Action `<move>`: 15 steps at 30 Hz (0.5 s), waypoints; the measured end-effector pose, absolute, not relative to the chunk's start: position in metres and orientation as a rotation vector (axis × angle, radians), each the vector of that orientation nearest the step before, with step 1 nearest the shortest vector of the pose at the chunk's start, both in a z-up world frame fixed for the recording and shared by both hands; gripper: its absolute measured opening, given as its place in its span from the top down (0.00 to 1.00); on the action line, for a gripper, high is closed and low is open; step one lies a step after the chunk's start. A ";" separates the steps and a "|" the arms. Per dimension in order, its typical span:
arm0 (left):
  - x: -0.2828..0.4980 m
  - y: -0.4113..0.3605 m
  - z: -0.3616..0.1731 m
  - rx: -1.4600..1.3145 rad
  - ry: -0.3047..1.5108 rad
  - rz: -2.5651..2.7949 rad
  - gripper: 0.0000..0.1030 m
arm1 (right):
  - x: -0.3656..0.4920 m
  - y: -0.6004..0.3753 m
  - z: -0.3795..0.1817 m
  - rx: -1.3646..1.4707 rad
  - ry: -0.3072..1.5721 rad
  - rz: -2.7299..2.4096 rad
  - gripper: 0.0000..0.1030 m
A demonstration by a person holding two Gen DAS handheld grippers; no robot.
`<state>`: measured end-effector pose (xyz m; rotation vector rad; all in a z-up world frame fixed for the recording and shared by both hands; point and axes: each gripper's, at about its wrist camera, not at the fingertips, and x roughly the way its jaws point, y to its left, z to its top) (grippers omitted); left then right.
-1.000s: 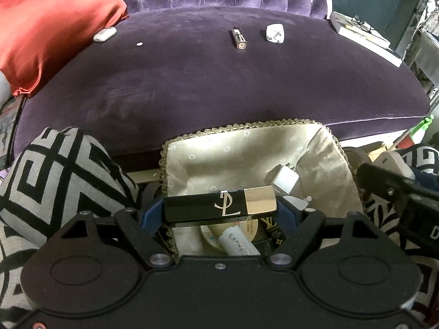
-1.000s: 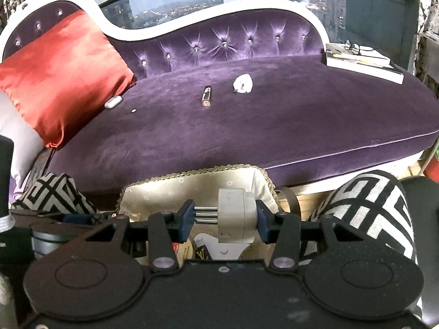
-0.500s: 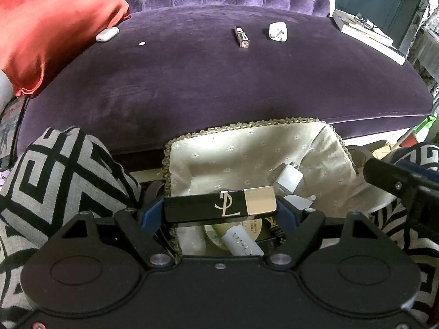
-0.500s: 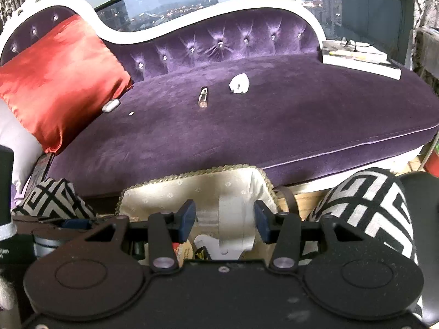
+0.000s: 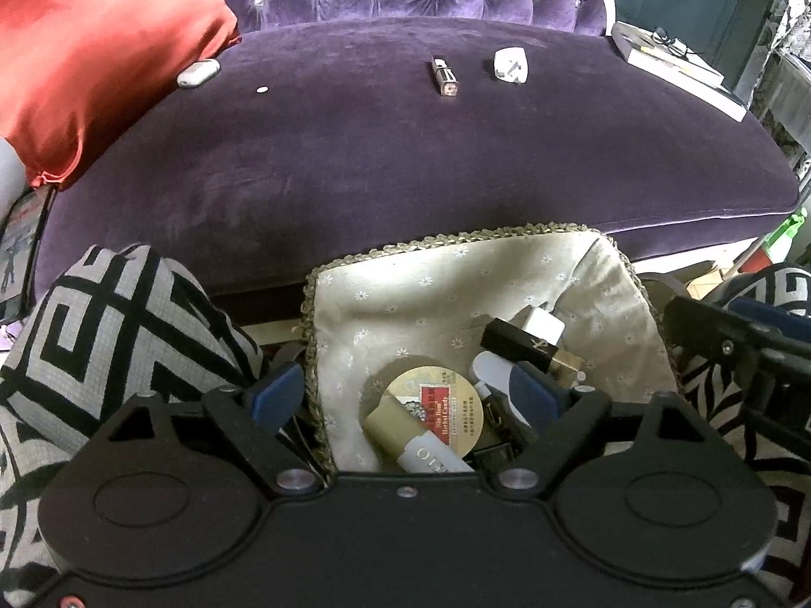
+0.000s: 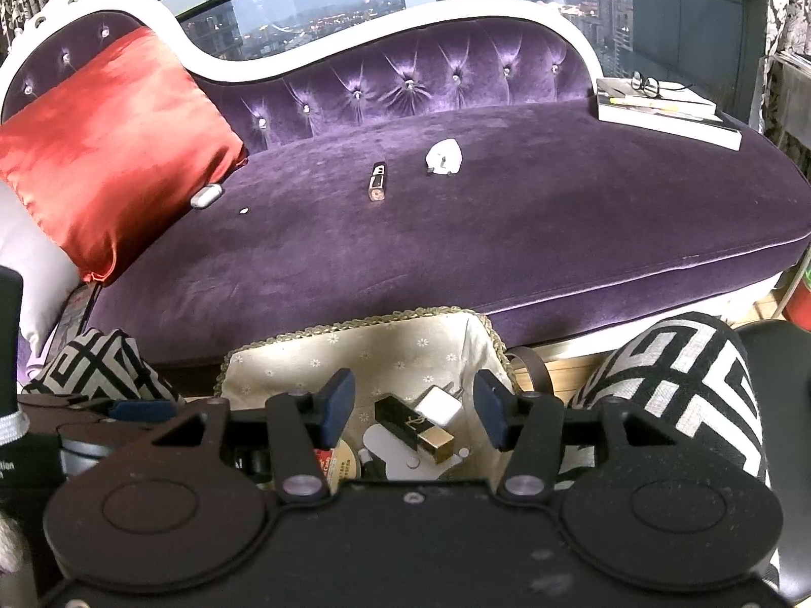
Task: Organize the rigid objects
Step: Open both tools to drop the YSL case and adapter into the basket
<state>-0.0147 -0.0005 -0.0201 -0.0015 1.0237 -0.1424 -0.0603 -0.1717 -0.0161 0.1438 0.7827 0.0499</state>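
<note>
Both emptied and spread wide over the fabric-lined basket (image 5: 507, 273), left gripper (image 5: 405, 395) and right gripper (image 6: 413, 415); best lifted straight up, clear of the black-and-gold lipstick (image 6: 413, 428).

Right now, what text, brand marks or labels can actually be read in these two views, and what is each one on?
"Nin Jiom Herbal Candy": on the round tin in the fabric-lined basket.
Gold "YSL" monogram: on the black lipstick case lying in the basket.
"OLI...", cut off by the left gripper: on the white-and-olive tube.
"...tion": on the dark object at the right view's left edge, mostly cropped.
The tin's smaller print is too small to read.
</note>
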 end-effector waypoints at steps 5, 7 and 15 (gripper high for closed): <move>-0.015 -0.001 -0.020 -0.001 1.024 -0.142 0.18 | -0.061 -0.172 -0.016 0.145 0.783 0.050 0.49; -0.014 -0.001 -0.020 -0.001 1.024 -0.142 0.18 | -0.061 -0.172 -0.016 0.145 0.783 0.050 0.49; -0.014 -0.001 -0.020 -0.002 1.025 -0.143 0.18 | -0.061 -0.172 -0.016 0.143 0.783 0.048 0.47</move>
